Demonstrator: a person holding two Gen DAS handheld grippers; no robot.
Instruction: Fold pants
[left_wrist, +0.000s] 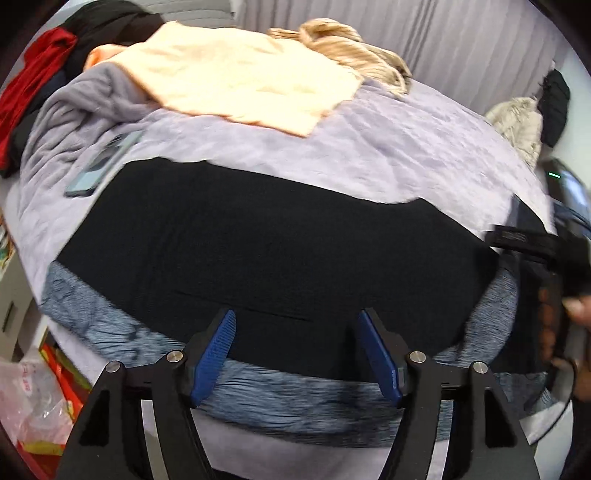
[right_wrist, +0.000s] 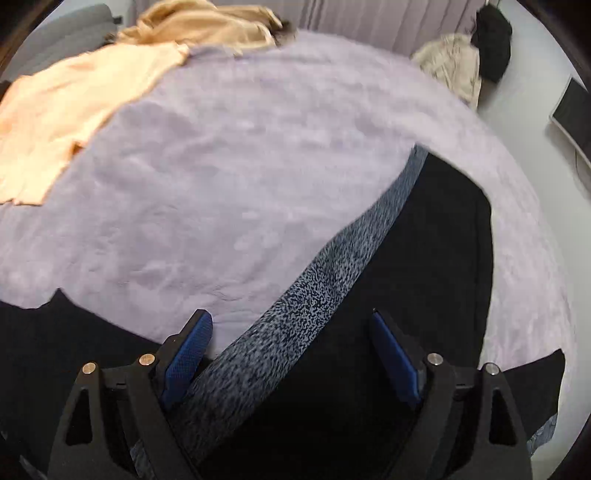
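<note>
Left gripper (left_wrist: 297, 326) open, pants (left_wrist: 273, 251) beneath

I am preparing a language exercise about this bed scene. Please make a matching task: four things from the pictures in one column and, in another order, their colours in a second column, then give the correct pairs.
Things:
1. pants
2. blanket
3. folded cloth
4. garment at the far left edge

Colours:
A. red
B. lilac
C. black with a speckled blue-grey band
D. pale peach

Pairs: 1-C, 2-B, 3-D, 4-A
</note>
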